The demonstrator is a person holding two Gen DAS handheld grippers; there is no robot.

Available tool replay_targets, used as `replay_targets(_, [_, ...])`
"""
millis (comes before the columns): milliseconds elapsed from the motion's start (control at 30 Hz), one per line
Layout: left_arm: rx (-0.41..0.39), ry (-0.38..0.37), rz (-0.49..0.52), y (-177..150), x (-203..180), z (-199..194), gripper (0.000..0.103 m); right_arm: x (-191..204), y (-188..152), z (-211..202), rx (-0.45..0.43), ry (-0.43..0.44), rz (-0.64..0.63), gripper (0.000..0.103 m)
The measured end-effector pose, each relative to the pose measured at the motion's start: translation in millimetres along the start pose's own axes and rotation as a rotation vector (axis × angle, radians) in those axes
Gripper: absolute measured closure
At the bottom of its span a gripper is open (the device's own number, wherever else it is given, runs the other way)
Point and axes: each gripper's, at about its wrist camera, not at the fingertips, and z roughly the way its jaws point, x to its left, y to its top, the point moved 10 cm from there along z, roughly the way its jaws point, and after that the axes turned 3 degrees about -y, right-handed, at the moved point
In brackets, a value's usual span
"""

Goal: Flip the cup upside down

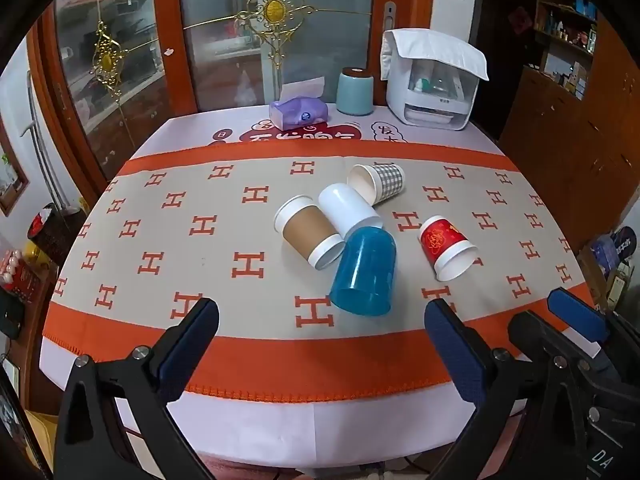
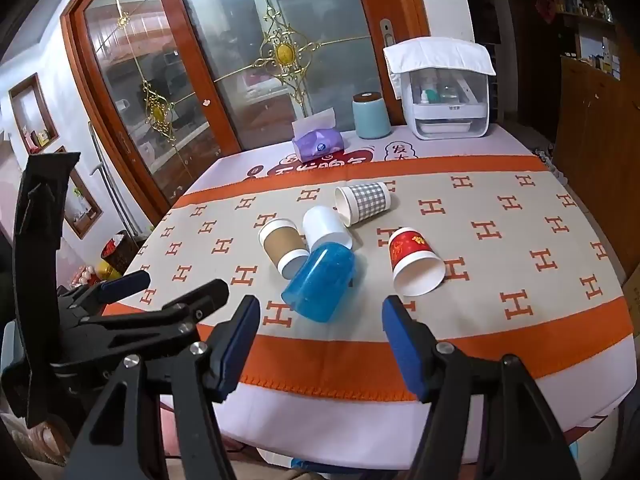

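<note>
Several cups lie on their sides in the middle of the table: a blue plastic cup (image 1: 366, 274) (image 2: 320, 282), a brown-sleeved paper cup (image 1: 308, 232) (image 2: 284, 246), a white cup (image 1: 348, 210) (image 2: 325, 226), a grey checked cup (image 1: 378, 182) (image 2: 364, 202) and a red paper cup (image 1: 446, 248) (image 2: 414, 260). My left gripper (image 1: 322, 332) is open and empty, above the near table edge, short of the blue cup. My right gripper (image 2: 320, 326) is open and empty, also near the front edge, right of the left one. The right gripper also shows in the left wrist view (image 1: 560, 320).
An orange-and-beige patterned cloth (image 1: 200, 248) covers the table. At the far edge stand a purple tissue pack (image 1: 298, 112), a teal canister (image 1: 355, 90) and a white appliance (image 1: 432, 80). Glass doors stand behind; a wooden cabinet (image 2: 596, 120) is at right.
</note>
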Motion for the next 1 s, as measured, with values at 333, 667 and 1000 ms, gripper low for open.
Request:
replay_targets(333, [0.0,0.004,0.015,1.3,-1.6,2.8,0.001,-1.2,3.0,-1.5,-0.021,0.011,0.006,0.039])
replay_targets(667, [0.008,-0.017,0.015,-2.2,-7.8,4.5,0.005,-4.7,2.1,-1.5,-0.027,0.013,0.03,0.039])
replay_targets(1000, [0.013,-0.03,0.018,-2.9,-10.0,2.7,0.007,-6.5,1.2,-0.9,-0.036,0.0,0.033,0.039])
